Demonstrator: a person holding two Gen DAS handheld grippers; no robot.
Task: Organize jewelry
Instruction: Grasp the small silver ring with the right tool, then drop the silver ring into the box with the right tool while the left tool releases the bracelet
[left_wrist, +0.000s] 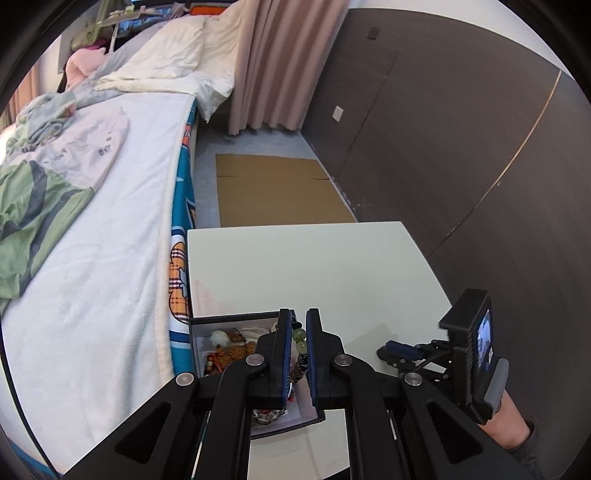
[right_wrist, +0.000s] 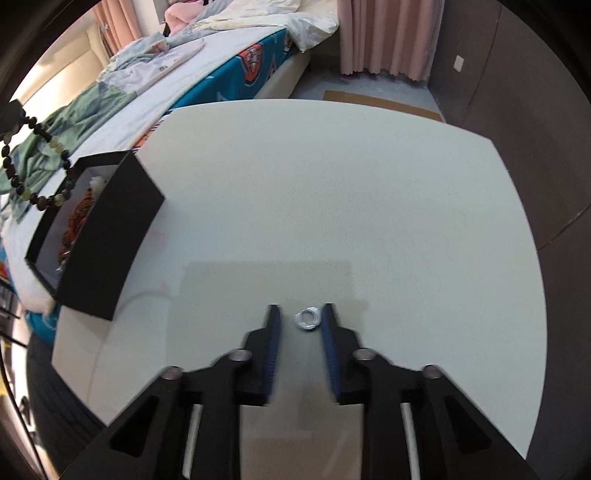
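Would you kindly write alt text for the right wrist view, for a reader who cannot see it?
The open right gripper hangs over a white table, its fingers either side of a small white ring-like coil. At far left, an open black box holds jewelry, and a dark bead bracelet dangles above it, with a bed beyond.

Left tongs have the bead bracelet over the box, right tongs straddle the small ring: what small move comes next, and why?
Probably open the left tongs to drop the bracelet: it hangs over the open box, where other jewelry already lies. The right tongs are open around the ring on the table and could close on it afterwards.
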